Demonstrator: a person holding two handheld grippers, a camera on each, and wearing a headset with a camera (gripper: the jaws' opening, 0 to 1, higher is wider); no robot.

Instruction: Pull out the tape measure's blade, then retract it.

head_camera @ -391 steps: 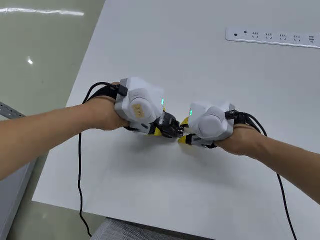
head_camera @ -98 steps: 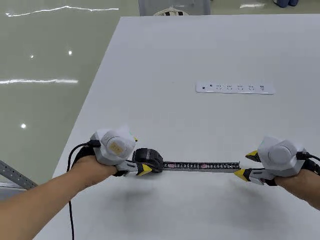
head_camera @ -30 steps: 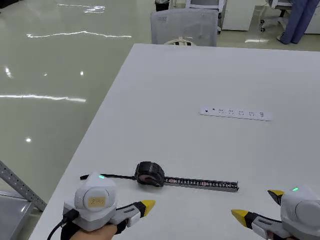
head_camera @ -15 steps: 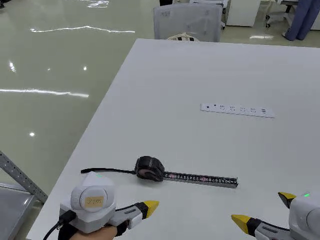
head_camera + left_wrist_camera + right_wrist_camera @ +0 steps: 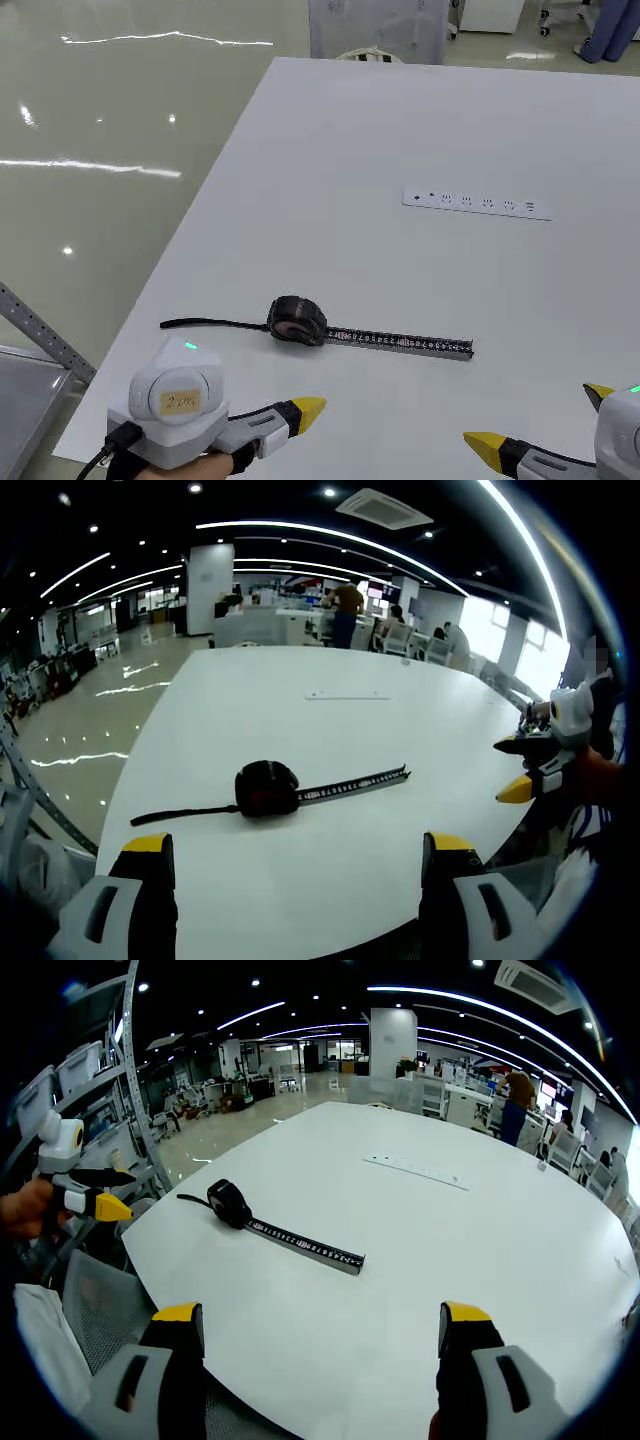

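The black tape measure (image 5: 297,320) lies on the white table (image 5: 420,120), its blade (image 5: 400,343) drawn out to the right and flat on the top. A black strap (image 5: 205,323) trails left from the case. My left gripper (image 5: 300,845) is open and empty, held near the table's front edge, well short of the case (image 5: 266,787). My right gripper (image 5: 540,418) is also open and empty, near the front edge beyond the blade's free end (image 5: 350,1260). Nothing touches the tape measure (image 5: 229,1203).
A white power strip (image 5: 476,204) lies farther back on the table. A grey chair (image 5: 378,30) stands at the far edge. The table's left edge (image 5: 190,240) drops to a shiny floor. People stand in the background of the gripper views.
Earlier my left gripper held the case and my right the blade's end; both have let go and drawn back toward me. The blade has stayed extended over the last second.
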